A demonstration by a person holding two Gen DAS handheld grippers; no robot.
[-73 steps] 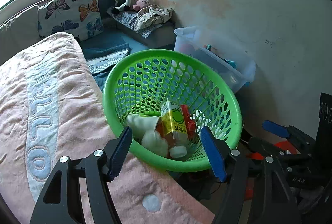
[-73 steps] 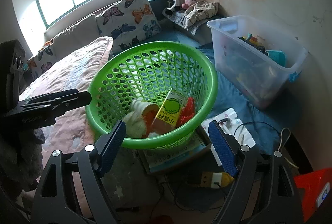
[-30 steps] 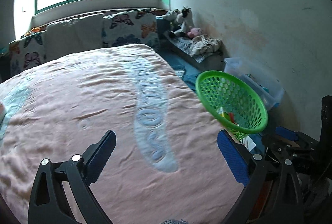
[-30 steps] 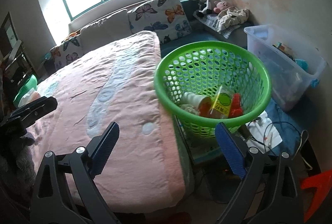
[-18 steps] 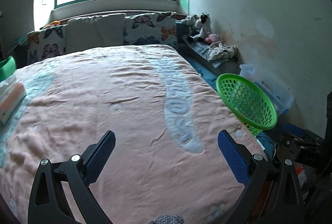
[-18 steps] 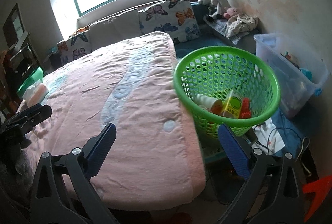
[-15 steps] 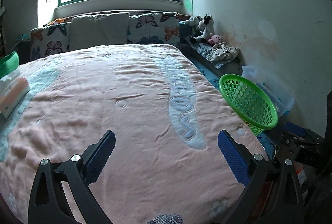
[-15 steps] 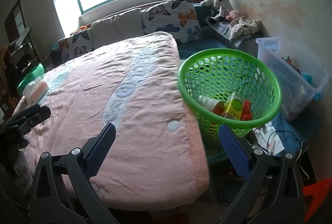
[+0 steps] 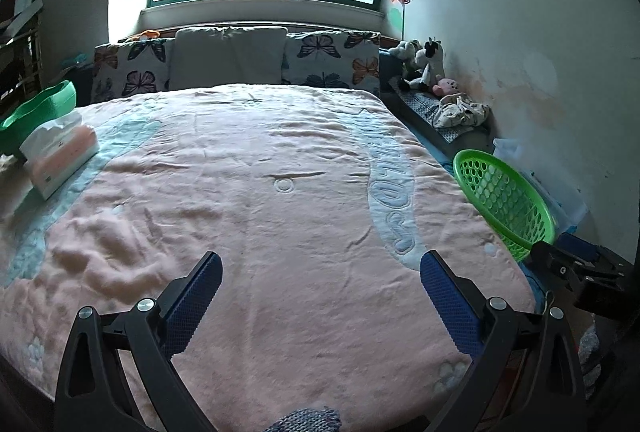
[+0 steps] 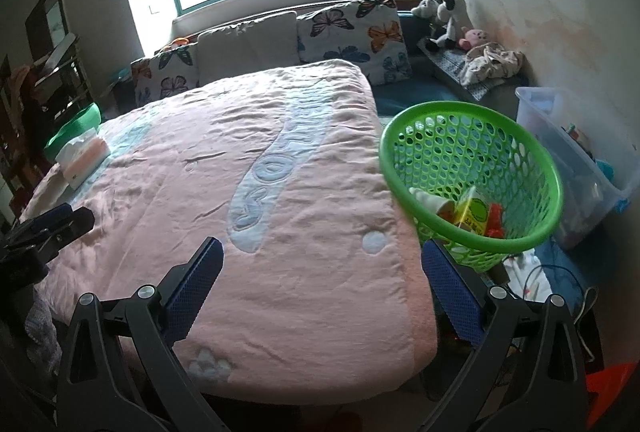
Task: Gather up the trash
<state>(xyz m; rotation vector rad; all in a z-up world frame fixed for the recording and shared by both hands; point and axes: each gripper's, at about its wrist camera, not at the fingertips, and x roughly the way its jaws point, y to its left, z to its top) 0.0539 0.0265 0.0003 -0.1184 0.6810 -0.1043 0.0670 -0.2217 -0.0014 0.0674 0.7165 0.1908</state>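
Both grippers hang above the foot of a bed (image 9: pixel 280 216) covered by a pink blanket (image 10: pixel 304 240). The left gripper (image 9: pixel 320 272) has its blue-padded fingers (image 9: pixel 196 288) spread wide with nothing between them, and the right gripper (image 10: pixel 322 258) likewise has its fingers (image 10: pixel 448 284) wide apart and empty.

A green basket (image 10: pixel 404 168) with a perforated wall sits just beside the bed's right edge, tilted toward the right wrist camera. The trash lies in its low side: a yellow carton (image 10: pixel 474 212) with a green round mark, its print too small to read, a white cup (image 10: pixel 432 202) lying on its side just left of it, and a red scrap (image 10: pixel 496 220) to its right. In the left wrist view the same basket (image 9: pixel 506 200) shows only its rim and mesh.

A pale blue band on the blanket carries raised curly lettering (image 10: pixel 276 168) that cannot be read with certainty. A tissue pack (image 9: pixel 60 156) lies at the bed's left edge, near a green tub (image 9: pixel 36 112). Butterfly-print pillows (image 9: pixel 332 58) line the headboard. A clear storage bin (image 10: pixel 576 156) stands against the wall beyond the basket.
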